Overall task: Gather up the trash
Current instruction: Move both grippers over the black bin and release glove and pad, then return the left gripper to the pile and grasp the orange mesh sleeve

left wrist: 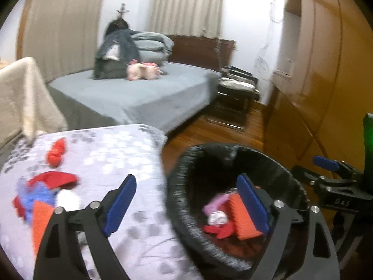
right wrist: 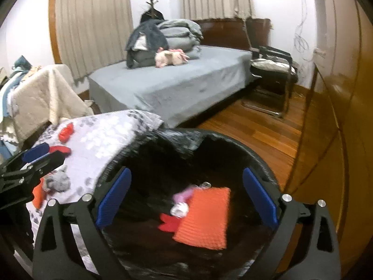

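Left gripper (left wrist: 188, 206): jaws wide, empty, straddling bin rim.
Right gripper (right wrist: 187, 204): spread wide, empty, over bin (right wrist: 233, 140).
Trash: orange pad (right wrist: 205, 217) inside bin; red scraps (left wrist: 56, 152) on patterned cover (left wrist: 121, 154), 10 o'clock.
Risk: left finger snagging bin liner, tipping bin.

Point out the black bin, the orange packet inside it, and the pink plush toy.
black bin (right wrist: 233, 140), right wrist view, far rim.
orange packet (right wrist: 205, 219), right wrist view, its middle.
pink plush toy (right wrist: 171, 57), right wrist view, its body.
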